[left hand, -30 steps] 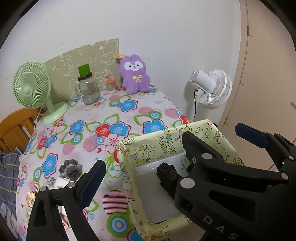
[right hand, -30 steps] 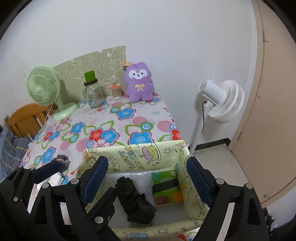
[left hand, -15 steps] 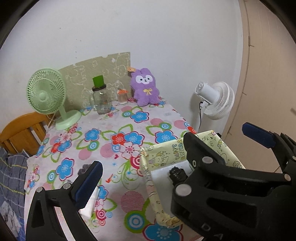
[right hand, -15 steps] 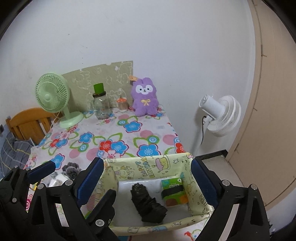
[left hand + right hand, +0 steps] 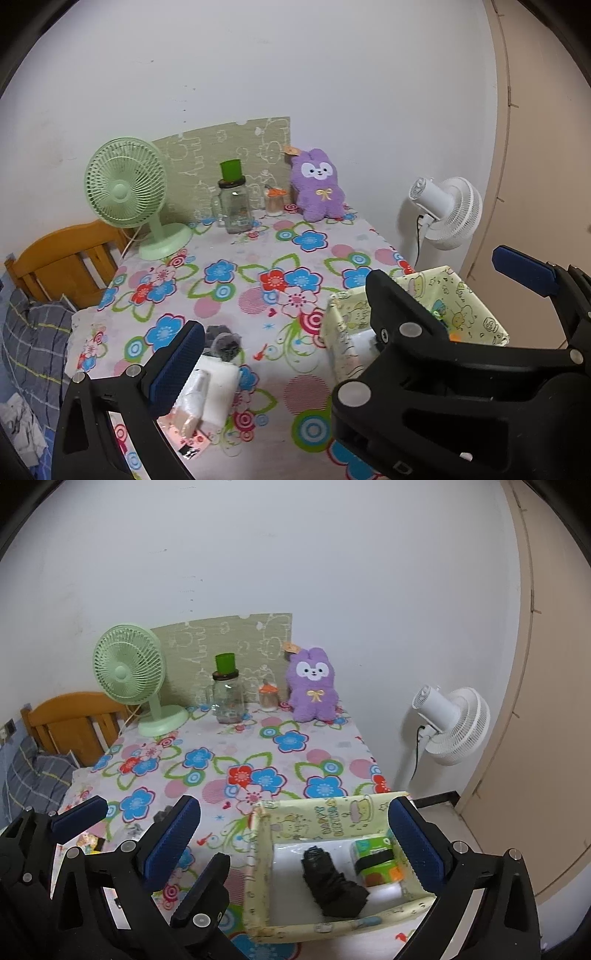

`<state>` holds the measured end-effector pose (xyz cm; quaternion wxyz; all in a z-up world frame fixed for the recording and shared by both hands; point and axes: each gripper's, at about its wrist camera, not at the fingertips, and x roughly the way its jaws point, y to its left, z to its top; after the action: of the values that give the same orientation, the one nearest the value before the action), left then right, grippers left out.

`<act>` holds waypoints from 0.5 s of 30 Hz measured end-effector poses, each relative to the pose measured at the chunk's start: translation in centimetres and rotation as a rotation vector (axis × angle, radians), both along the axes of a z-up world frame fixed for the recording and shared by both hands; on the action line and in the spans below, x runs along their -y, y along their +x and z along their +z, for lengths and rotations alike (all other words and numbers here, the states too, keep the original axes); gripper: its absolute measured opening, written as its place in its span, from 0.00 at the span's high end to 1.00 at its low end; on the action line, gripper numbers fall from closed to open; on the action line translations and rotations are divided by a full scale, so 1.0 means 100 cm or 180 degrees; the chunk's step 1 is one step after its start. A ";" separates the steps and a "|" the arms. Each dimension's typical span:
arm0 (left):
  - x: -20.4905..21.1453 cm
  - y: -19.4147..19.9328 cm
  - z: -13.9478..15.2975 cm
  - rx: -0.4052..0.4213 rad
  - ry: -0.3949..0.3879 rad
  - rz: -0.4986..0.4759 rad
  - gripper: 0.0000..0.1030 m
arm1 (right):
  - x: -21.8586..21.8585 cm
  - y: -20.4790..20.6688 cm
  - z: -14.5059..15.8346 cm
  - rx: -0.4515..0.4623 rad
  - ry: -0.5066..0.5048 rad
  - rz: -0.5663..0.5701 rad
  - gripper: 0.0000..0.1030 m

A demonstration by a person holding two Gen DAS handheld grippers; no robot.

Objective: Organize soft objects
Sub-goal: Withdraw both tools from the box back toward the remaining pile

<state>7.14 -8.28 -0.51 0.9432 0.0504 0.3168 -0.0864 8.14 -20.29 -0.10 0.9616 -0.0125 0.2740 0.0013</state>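
Your right gripper [image 5: 295,834] has just been opening and stands wide above the yellow fabric bin [image 5: 258,871] w/ nothing between its pads. Inside lie a black rolled cloth [image 5: 334,882] and a green tissue pack [image 5: 376,860]. Your left gripper [image 5: 347,306] gapes wide too; a grey plush [image 5: 225,341] sits on the floral tablecloth [image 5: 258,258].

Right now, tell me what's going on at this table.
A person is tidying soft things into the yellow patterned box at the table's near right corner, with a gripper in each hand. A rolled black cloth and a green tissue pack already lie inside. The right gripper, its jaws just opened wide, holds nothing above the box. The left gripper is open and empty too. A grey fuzzy item and a white packet still lie on the floral tablecloth.
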 end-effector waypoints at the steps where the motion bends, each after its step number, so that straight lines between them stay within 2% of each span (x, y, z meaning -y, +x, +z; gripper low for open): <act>1: -0.003 -0.001 0.000 -0.0001 -0.0003 0.0004 0.00 | -0.003 0.000 0.000 -0.0001 -0.0003 0.0007 0.00; 15: -0.047 0.001 -0.010 0.0013 -0.0047 0.0155 0.00 | -0.045 0.003 -0.011 -0.0132 0.0080 0.0109 0.00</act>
<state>7.20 -3.63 -1.47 0.9460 0.0359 0.3155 -0.0656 8.40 -15.84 -1.21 0.9557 -0.0050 0.2936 0.0214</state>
